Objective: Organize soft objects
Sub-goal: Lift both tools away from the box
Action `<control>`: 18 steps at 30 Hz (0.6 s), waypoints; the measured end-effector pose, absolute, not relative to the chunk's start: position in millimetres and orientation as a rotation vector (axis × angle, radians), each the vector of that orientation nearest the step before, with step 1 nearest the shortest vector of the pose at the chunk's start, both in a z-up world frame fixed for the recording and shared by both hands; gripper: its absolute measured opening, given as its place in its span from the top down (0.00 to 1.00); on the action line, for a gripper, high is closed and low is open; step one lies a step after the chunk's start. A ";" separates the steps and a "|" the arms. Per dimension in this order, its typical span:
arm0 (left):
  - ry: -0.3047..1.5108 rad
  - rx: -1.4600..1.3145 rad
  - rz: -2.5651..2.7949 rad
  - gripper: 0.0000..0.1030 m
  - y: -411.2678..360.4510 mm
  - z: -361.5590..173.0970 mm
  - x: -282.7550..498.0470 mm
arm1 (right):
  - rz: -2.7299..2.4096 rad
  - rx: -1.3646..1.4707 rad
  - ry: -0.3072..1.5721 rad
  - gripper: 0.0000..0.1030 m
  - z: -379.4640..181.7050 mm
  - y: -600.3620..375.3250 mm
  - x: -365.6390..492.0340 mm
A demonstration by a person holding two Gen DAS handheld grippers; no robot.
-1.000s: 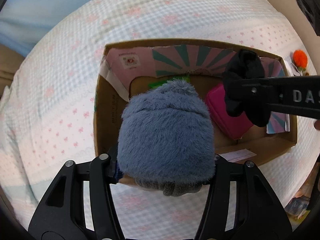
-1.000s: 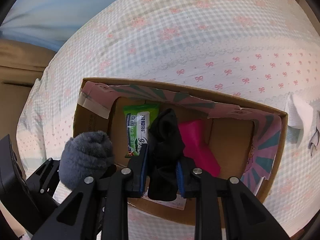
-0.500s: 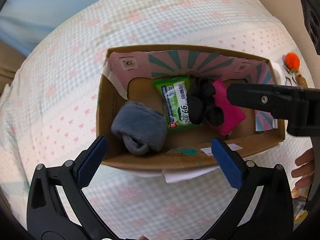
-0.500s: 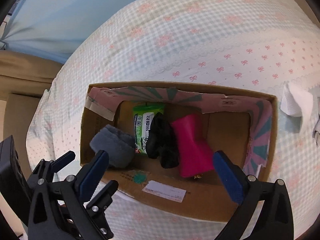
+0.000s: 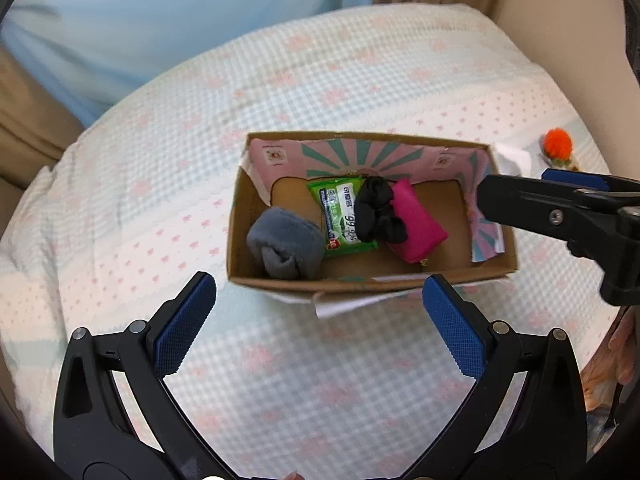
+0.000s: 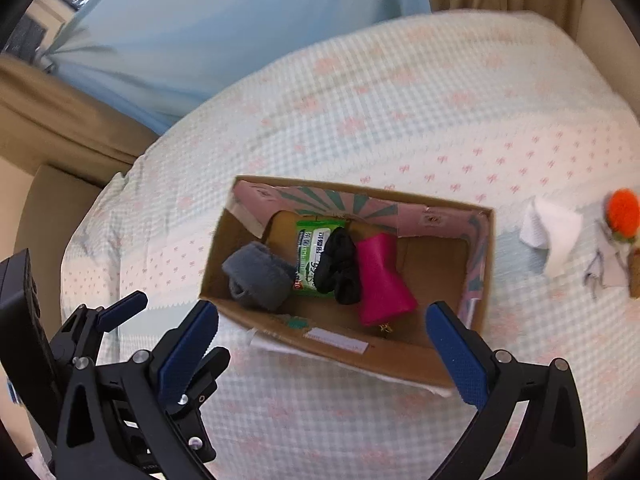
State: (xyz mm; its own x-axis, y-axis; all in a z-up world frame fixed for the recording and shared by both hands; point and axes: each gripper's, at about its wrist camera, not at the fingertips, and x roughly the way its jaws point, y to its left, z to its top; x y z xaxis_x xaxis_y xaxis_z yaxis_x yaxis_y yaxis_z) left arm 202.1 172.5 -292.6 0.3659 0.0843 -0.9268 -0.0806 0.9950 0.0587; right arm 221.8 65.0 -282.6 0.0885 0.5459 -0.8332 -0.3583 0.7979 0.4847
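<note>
A cardboard box (image 5: pixel 276 280) sits at mid-frame on a bed's checked quilt (image 5: pixel 160 184) — inside it, from left to right, a rolled grey sock (image 5: pixel 285 242), a green wipes packet (image 5: pixel 340 216), a bundled black sock (image 5: pixel 374 210) and a pink pouch (image 5: pixel 416 220), each touching the next. The left gripper (image 5: pixel 320 326) hangs wide-jawed and empty at the lower edge of its frame, near the box's front wall. The right gripper (image 6: pixel 322 354) — equally wide, holding nothing — hovers likewise. An orange pom-pom (image 6: pixel 622 213) and white tissue (image 6: pixel 550 232) lie at right.
</note>
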 end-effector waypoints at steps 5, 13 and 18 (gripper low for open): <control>1.129 0.015 0.143 0.00 161.1 -253.5 168.4 | 0.687 0.147 1.233 0.00 -237.1 41.5 195.4; 0.976 0.018 0.177 0.00 135.8 -187.4 114.7 | 0.674 0.088 1.098 0.00 -174.0 -8.1 145.7; 0.892 0.018 0.187 0.00 110.8 -151.3 89.0 | 0.601 0.080 1.000 0.00 -143.8 -50.2 116.0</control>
